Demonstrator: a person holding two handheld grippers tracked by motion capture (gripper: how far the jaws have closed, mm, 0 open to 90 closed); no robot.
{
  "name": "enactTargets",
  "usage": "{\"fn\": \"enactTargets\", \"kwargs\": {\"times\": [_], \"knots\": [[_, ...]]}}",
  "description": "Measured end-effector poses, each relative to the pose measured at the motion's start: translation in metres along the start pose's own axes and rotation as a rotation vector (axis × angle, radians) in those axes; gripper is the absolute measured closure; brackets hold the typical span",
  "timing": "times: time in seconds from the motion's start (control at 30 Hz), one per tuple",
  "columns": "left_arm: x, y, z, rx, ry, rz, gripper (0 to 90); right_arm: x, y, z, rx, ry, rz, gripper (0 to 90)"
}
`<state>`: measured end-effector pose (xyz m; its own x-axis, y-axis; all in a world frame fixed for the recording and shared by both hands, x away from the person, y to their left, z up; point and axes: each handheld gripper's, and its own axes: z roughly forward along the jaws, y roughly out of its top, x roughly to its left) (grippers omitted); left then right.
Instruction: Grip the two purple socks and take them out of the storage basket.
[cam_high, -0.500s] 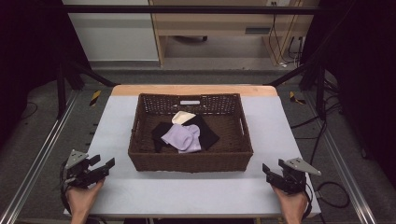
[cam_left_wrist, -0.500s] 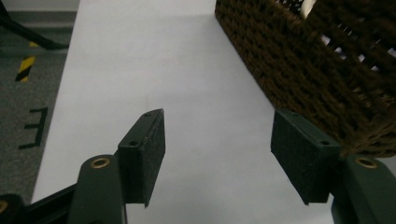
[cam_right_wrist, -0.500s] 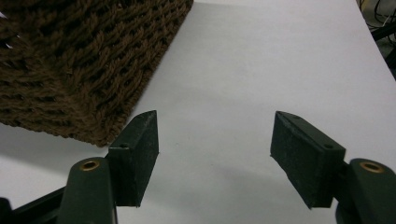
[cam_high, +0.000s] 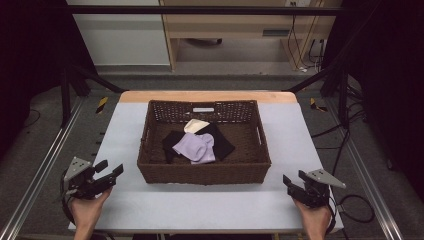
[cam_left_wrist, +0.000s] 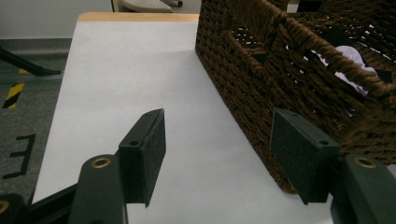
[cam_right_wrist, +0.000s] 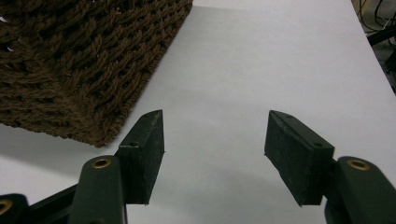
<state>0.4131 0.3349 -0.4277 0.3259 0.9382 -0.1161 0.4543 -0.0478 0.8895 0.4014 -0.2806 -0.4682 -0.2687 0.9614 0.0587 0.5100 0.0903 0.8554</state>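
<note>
Two grippers, jaws wide, empty | left gripper nearer basket | clothes lie forward-inward of right gripper

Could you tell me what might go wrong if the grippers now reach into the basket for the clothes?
1. The lilac cloth lies on top of the black cloth, with a cream piece touching them; a pinch could lift more than one.
2. The wicker basket has tall walls; the left gripper, open close to its corner, could knock or snag the weave.
3. The right gripper, also open, must clear the rim, or it may push the basket.
</note>
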Motion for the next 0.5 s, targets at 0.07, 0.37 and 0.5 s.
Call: {"fn": "enactTargets", "kwargs": {"times": [0.07, 0.37, 0.5], "knots": [[0.000, 0.002, -0.001, -0.005, 0.000, 0.000, 35.4, 0.000, 0.000, 0.000, 0.000, 0.001, -0.001, 38.1], [-0.004, 0.018, -0.006, -0.041, -0.023, -0.002, 35.5, -0.003, -0.001, 0.000, 0.001, -0.006, 0.002, 37.9], [-0.005, 0.027, -0.007, -0.054, -0.024, 0.012, 35.5, -0.003, 0.000, 0.001, -0.006, 0.000, 0.005, 36.2]]}}
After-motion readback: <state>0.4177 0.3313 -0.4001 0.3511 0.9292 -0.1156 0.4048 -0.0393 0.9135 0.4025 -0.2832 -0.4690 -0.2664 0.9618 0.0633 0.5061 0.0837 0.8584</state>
